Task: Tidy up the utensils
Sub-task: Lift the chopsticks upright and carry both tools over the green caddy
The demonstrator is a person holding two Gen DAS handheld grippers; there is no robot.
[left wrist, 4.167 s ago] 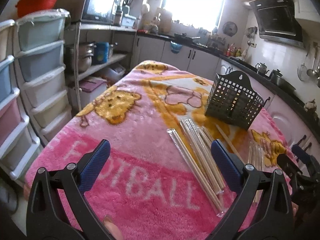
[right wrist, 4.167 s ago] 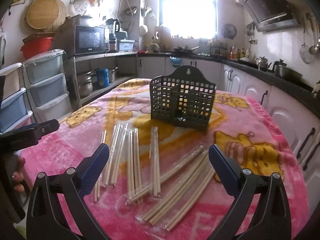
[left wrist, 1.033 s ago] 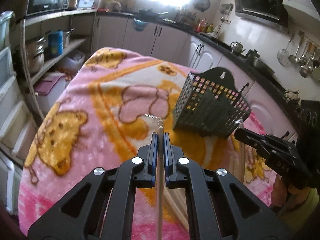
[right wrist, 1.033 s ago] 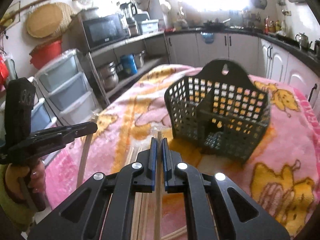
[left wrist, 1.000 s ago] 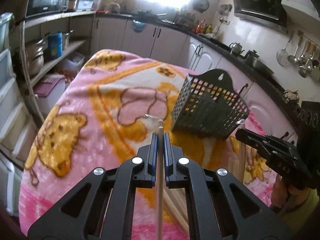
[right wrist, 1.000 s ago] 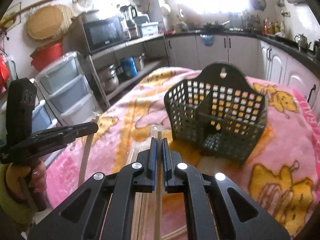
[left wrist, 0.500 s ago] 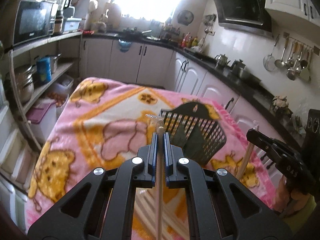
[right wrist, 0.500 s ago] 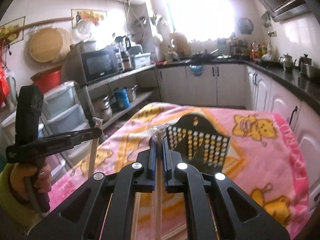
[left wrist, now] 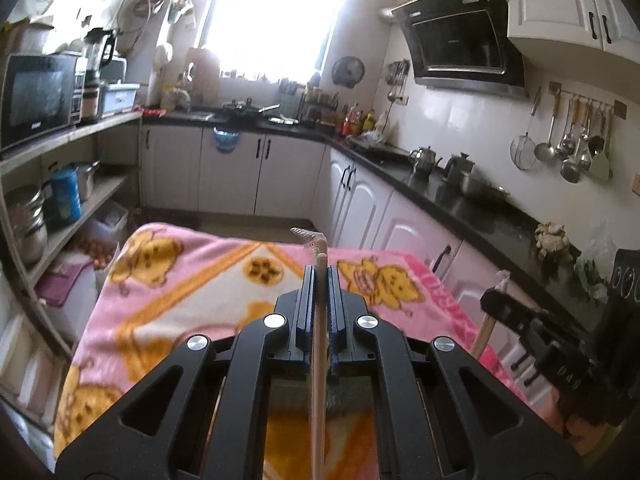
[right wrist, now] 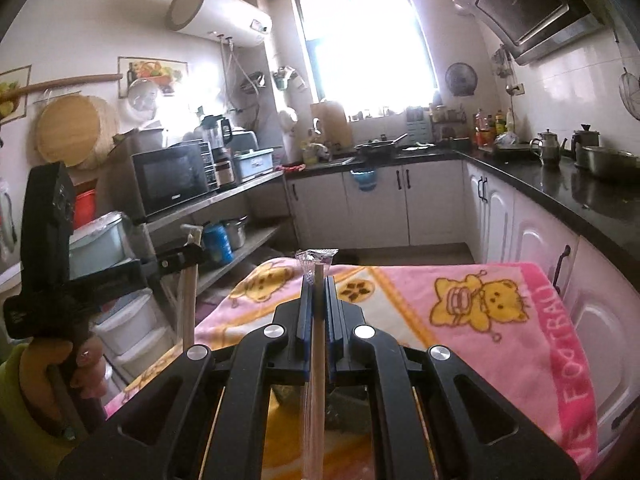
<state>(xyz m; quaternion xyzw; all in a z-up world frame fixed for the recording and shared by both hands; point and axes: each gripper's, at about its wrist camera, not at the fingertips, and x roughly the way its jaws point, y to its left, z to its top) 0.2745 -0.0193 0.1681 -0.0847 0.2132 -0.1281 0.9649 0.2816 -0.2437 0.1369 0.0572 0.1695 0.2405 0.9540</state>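
My left gripper is shut on a plastic-wrapped pair of wooden chopsticks that stands nearly upright, its wrapper end sticking up past the pads. My right gripper is shut on another wrapped pair of chopsticks, also upright. Each gripper shows in the other's view, the right one at the right, the left one at the left, both holding their chopsticks. The dark mesh utensil basket is mostly hidden beneath the gripper bodies, a dark patch between the arms. Both grippers are raised above the pink blanket.
The pink cartoon blanket covers the table below. White cabinets with a black counter run along the far and right walls. Shelves with a microwave and plastic drawers stand at the left.
Both grippers have risen and tilted up with their chopsticks. The basket, in plain view half a second ago, has slipped under the gripper bodies; more of the kitchen walls shows.
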